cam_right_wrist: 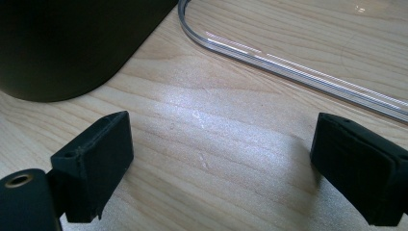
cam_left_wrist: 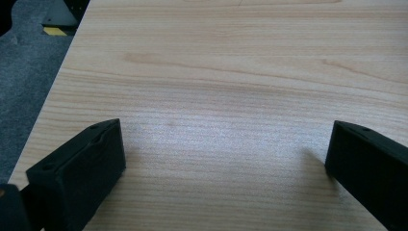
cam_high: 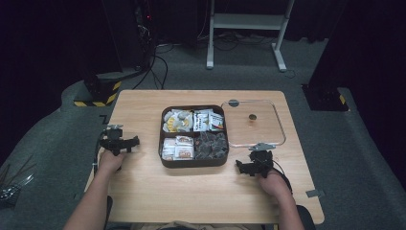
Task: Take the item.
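The left gripper (cam_high: pixel 125 142), a black 2-jaw tool held in the person's left hand (cam_high: pixel 111 160), is resting over the light wooden table (cam_high: pixel 143 103) near its left edge, well apart from the dark brown square 4-compartment snack tray (cam_high: pixel 193 162). In the left gripper view its jaws are standing wide apart, holding nothing, with bare wood grain lying between them. The right gripper (cam_high: pixel 252 162), a matching black 2-jaw tool in the right hand (cam_high: pixel 273 181), is sitting just beside the tray's near right corner. In the right gripper view (cam_right_wrist: pixel 221 159) its jaws are likewise spread wide and gripping nothing; the tray's dark rounded wall (cam_right_wrist: pixel 72 48) is showing at upper left, and the clear square plastic lid (cam_right_wrist: pixel 288 65) is lying flat on the table just right of the tray, its rim curving ahead of the jaws.
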